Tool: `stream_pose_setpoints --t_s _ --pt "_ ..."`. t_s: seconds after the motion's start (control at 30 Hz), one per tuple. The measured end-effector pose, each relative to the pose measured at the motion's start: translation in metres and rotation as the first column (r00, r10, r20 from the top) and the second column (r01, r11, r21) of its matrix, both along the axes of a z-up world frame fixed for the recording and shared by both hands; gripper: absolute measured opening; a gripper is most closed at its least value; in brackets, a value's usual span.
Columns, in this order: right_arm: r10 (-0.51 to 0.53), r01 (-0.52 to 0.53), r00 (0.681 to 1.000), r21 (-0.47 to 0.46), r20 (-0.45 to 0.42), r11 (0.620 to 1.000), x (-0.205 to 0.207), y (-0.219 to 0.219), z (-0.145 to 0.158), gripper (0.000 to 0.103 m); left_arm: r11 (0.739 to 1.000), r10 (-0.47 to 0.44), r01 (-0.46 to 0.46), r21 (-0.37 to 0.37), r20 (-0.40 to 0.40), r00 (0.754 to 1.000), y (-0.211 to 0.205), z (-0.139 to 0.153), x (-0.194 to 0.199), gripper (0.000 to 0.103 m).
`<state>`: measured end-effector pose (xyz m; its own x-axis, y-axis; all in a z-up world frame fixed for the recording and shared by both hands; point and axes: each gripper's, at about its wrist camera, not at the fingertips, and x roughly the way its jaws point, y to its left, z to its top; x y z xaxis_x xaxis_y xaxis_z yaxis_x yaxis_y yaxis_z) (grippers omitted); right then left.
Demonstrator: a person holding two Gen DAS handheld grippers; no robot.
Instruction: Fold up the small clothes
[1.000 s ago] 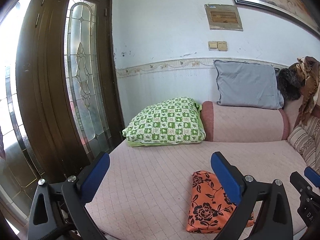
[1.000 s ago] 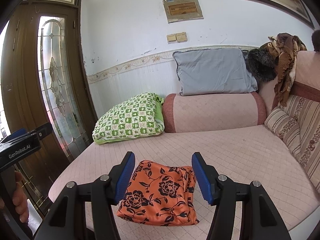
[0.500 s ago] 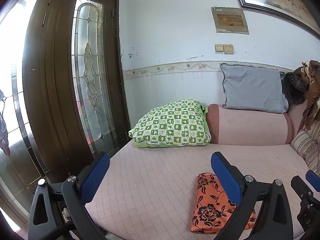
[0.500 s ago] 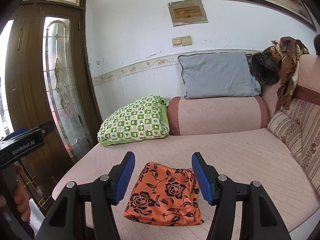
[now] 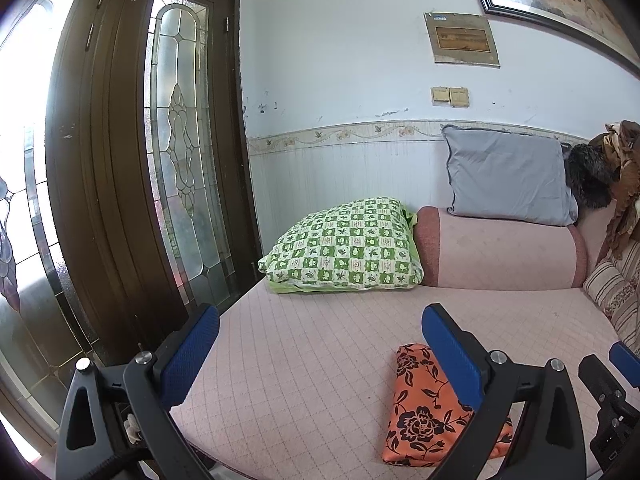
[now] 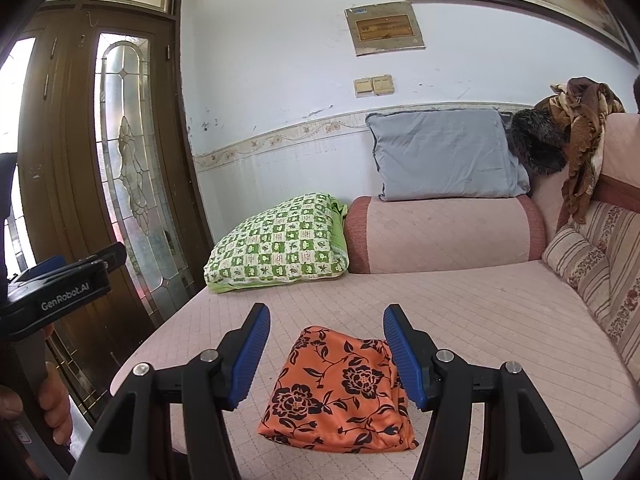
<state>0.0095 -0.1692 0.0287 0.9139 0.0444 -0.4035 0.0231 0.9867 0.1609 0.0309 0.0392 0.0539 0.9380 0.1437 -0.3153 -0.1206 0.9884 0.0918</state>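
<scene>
An orange garment with black flowers (image 6: 336,396) lies folded into a compact bundle near the front edge of the pink sofa seat (image 6: 480,312). It also shows in the left wrist view (image 5: 420,408), partly behind my right finger there. My right gripper (image 6: 326,354) is open and empty, held back from the sofa edge with the bundle framed between its blue pads. My left gripper (image 5: 320,356) is open and empty, to the left of the bundle and apart from it. The left gripper's body (image 6: 60,292) shows in the right wrist view.
A green checked pillow (image 6: 280,244) and a pink bolster (image 6: 444,232) lie at the back of the seat, a grey cushion (image 6: 444,156) above. Striped cushions (image 6: 600,264) and brown cloth (image 6: 580,128) stand right. A glass-panelled wooden door (image 5: 132,184) stands left.
Both grippers have drawn back and up from the sofa, so the folded bundle sits smaller and lower in both views. Both stay open.
</scene>
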Motion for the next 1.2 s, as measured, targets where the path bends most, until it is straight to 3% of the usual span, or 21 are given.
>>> stream_pose_setpoints --t_s 1.2 --pt "0.028 -0.028 0.999 0.0 -0.033 1.0 0.005 0.009 -0.01 0.063 1.0 -0.02 0.02 0.006 -0.004 1.0 0.003 -0.001 -0.004 0.101"
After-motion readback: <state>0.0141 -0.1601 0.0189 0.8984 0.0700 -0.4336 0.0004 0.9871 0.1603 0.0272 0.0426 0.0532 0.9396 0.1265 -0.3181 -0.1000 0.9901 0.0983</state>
